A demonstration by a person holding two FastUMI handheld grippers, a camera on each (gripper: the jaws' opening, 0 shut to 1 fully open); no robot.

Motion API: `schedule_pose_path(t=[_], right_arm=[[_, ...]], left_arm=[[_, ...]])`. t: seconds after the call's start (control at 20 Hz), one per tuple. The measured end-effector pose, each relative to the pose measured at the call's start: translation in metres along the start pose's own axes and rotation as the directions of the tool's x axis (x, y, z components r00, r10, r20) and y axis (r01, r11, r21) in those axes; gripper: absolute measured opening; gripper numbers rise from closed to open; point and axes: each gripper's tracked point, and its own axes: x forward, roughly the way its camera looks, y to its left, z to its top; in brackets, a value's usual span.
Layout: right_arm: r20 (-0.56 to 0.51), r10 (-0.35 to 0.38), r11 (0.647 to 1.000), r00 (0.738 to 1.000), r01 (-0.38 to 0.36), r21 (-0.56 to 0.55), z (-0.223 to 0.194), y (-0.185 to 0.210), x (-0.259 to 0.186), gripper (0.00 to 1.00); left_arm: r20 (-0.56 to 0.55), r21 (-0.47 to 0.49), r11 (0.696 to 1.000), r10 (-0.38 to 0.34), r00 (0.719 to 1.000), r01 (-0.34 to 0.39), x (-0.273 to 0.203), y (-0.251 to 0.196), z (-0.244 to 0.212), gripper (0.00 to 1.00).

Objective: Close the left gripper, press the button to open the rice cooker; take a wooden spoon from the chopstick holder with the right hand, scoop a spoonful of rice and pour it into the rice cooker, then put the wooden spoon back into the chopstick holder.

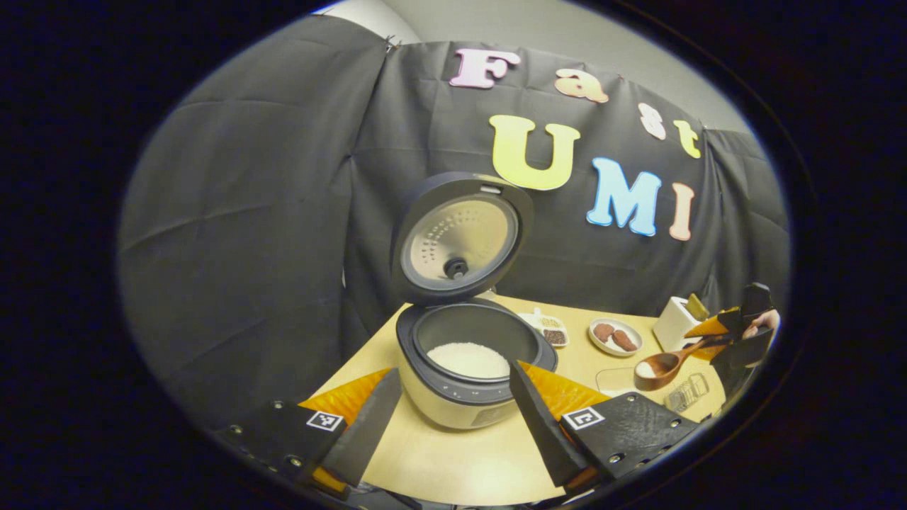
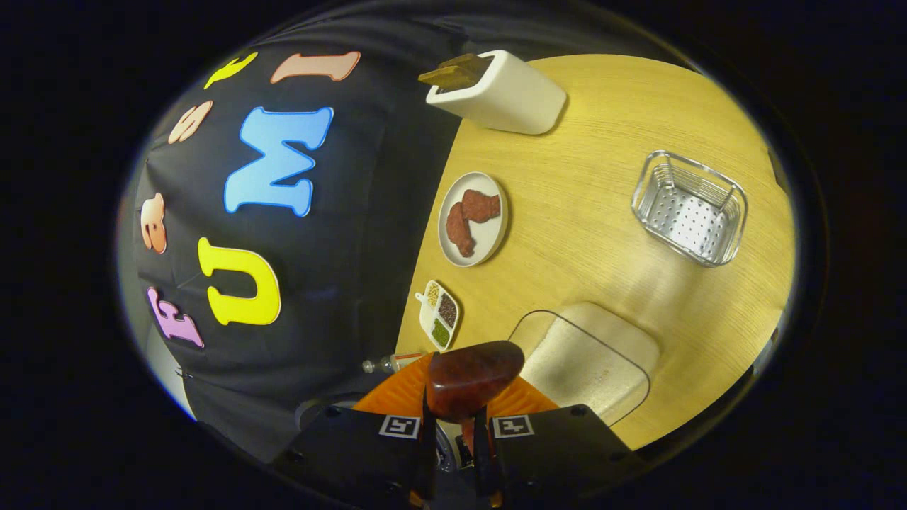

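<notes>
Wooden spoon (image 2: 468, 379) pinched by its handle in right gripper (image 2: 453, 439), bowl carrying rice beside open rice cooker (image 1: 468, 361). Left gripper (image 1: 453, 418) spread wide, flanking cooker. Pale wood table (image 2: 602, 177); black cloth wall behind.

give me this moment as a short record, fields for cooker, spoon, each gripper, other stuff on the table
rice cooker: lid up, white rice in the pot
wooden spoon: held by its handle, bowl carries a little rice, right of the cooker and apart from it
right gripper: shut on the wooden spoon
left gripper: open, holds nothing, fingers either side of the cooker's front
chopstick holder: white, at the table's back edge
table: plate of brown food, divided dish, metal basket, clear rice tray
</notes>
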Motion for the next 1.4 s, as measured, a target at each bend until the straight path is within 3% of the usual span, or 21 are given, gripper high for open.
schedule_pose_path(t=[0.5,0.9,0.95,1.2,1.4], right_arm=[[-0.165,0.104,0.989,0.981,-0.119,-0.085,-0.076,0.098,0.046,0.23],[-0.259,0.145,0.943,0.955,-0.213,-0.257,-0.160,0.169,0.096,0.23],[-0.267,0.143,0.931,0.953,-0.222,-0.291,-0.170,0.173,0.102,0.19],[-0.245,0.137,0.821,0.960,-0.249,-0.514,-0.202,0.191,0.123,0.23],[-0.234,0.157,0.703,0.960,-0.275,-0.656,-0.224,0.209,0.132,0.23]], left_arm=[[-0.008,-0.009,0.999,0.049,0.999,-0.049,0.005,0.019,-0.004,0.96],[-0.022,-0.031,0.993,0.117,0.993,-0.117,-0.006,0.053,0.000,0.96],[-0.023,-0.027,0.991,0.128,0.991,-0.129,-0.007,0.058,0.000,0.96],[-0.020,-0.032,0.985,0.170,0.985,-0.171,-0.014,0.078,0.002,0.96],[-0.055,-0.075,0.980,0.178,0.983,-0.182,-0.012,0.082,-0.012,0.96]])
